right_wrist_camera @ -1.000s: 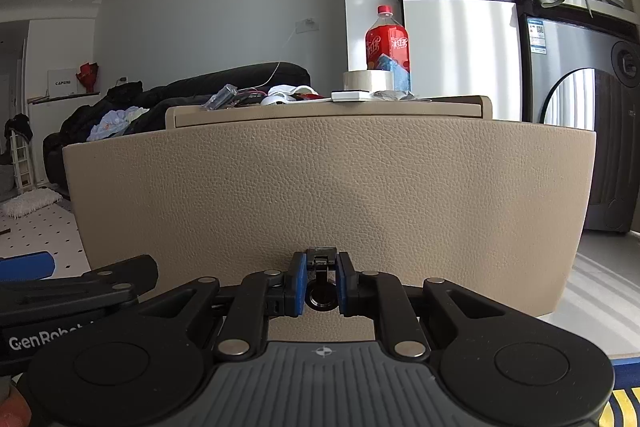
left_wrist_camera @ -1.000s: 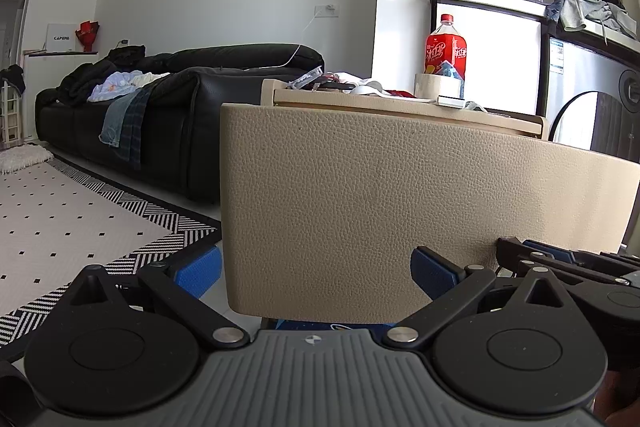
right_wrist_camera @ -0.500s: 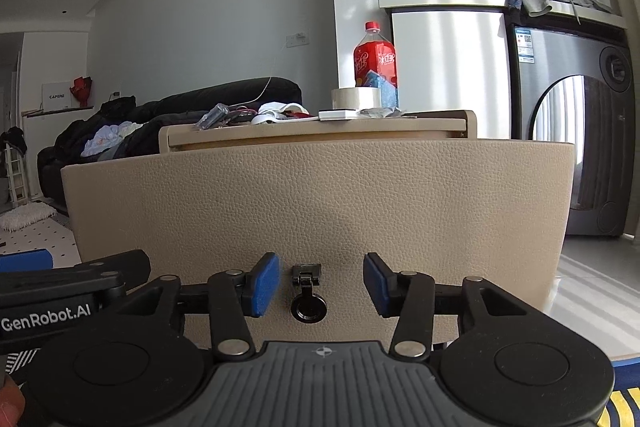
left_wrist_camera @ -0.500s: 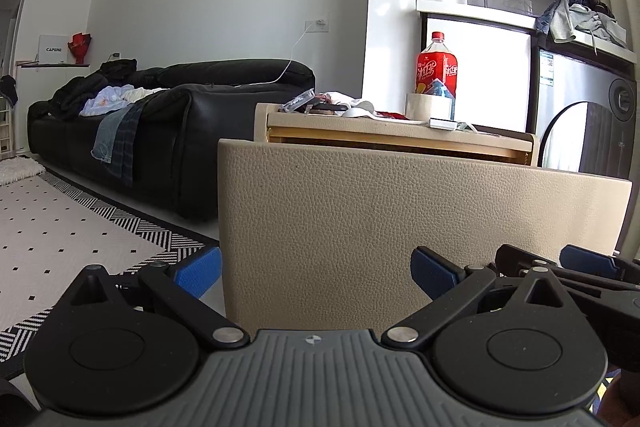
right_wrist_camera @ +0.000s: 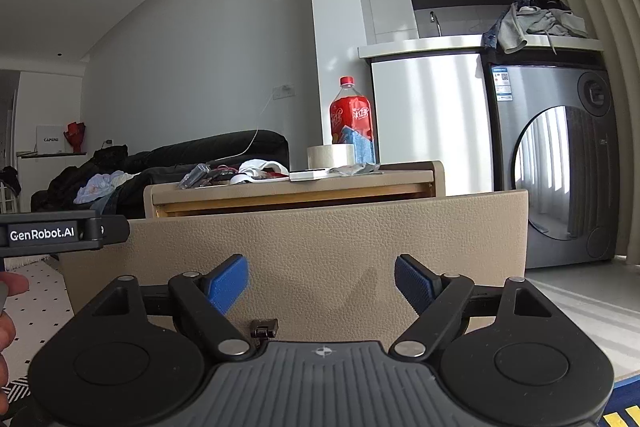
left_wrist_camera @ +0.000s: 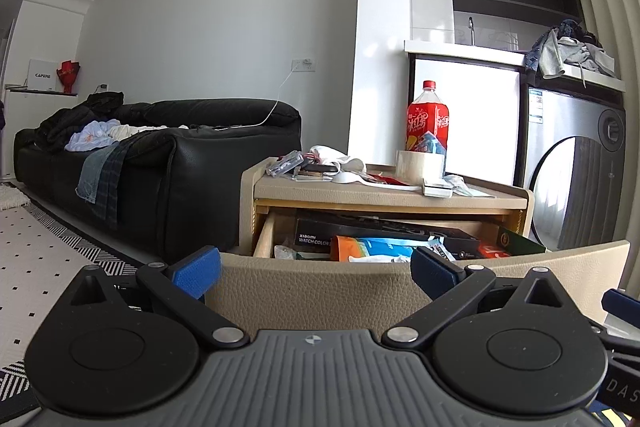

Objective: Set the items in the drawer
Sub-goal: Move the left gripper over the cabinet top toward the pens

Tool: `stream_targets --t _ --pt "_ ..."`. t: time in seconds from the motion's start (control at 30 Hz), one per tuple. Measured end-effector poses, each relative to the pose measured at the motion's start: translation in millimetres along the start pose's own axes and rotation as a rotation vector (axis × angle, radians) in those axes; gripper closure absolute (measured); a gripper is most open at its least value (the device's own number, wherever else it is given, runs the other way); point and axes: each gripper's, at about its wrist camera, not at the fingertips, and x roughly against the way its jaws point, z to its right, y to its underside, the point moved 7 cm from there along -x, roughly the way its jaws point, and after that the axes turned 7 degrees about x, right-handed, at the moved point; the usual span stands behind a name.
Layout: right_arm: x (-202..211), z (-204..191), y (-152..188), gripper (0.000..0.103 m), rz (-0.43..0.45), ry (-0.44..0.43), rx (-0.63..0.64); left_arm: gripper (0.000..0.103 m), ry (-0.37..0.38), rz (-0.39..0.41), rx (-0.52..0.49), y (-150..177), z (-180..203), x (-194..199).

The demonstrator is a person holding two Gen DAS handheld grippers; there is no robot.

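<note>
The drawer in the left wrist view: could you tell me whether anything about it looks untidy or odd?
Yes: the open drawer is crammed; a black box and colourful packets lie heaped at angles near its rim.

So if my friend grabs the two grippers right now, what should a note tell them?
Left gripper: open, empty, raised over the drawer front.
Right gripper: jaws opening, nothing between them; the drawer pull sits free just below.
Drawer: pulled out, already holding boxes and packets.
Items to stow lie on the cabinet top: tape roll, red bottle, small clutter.
Done: drawer open. Left: put items in.
</note>
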Motion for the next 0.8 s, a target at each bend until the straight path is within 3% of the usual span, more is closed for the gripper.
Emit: stream_targets --t 0.27,0.8 --pt "2 8 -6 0.018 0.028 0.007 -0.017 0.0 0.012 0.034 -0.054 -35 12 -11" --pt "0 19 -10 0.018 0.021 0.022 -0.032 0.0 -0.032 -0.043 -0.112 -52 22 -69"
